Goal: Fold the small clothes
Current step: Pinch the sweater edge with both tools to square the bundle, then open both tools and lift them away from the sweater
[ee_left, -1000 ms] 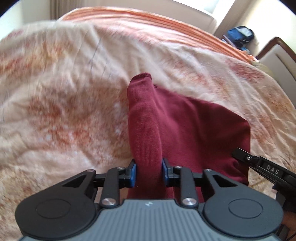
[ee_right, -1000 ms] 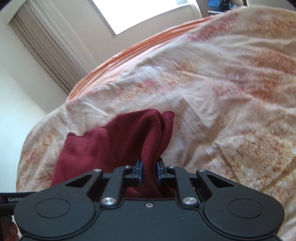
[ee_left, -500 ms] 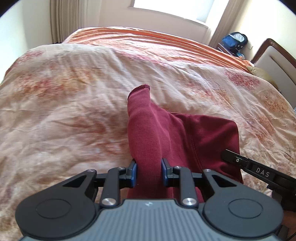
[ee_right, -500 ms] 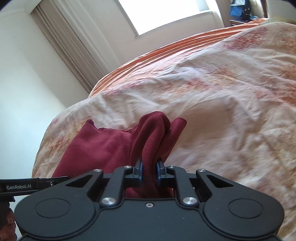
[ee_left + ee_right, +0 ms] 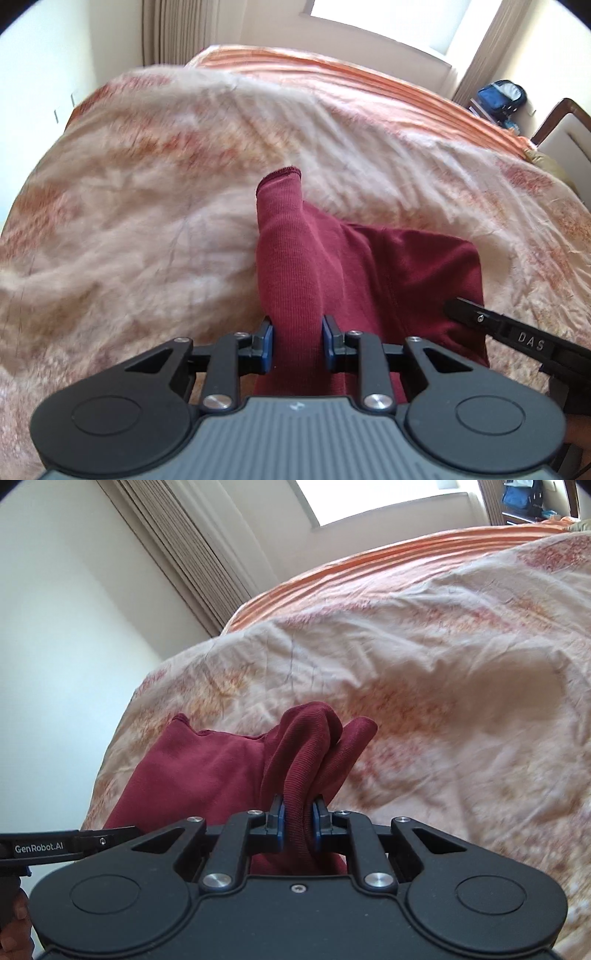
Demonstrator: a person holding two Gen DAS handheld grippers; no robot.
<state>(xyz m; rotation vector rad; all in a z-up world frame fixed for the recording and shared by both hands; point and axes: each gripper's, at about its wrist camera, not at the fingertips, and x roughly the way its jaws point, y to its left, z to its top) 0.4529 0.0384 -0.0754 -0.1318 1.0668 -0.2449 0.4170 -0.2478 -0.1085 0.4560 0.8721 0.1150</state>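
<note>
A dark red ribbed garment (image 5: 373,273) hangs between both grippers above the bed. My left gripper (image 5: 297,343) is shut on one ribbed band of it, which stands up ahead of the jaws to a hemmed end (image 5: 280,177). My right gripper (image 5: 298,825) is shut on a bunched fold of the same garment (image 5: 207,771); the rest spreads to the left. The right gripper's side (image 5: 517,336) shows at the right of the left wrist view, and the left gripper's side (image 5: 55,845) shows at the left of the right wrist view.
A wrinkled cream and orange floral bedspread (image 5: 147,221) covers the bed, with an orange striped cover (image 5: 332,74) at the far end. Curtains (image 5: 192,554) and a bright window are behind. A blue bag (image 5: 502,99) and a wooden headboard (image 5: 565,122) are at the far right.
Both grippers have risen and tilted up with the garment in them, so more wall, curtain and window show. The garment has lifted and drawn closer together between them.
</note>
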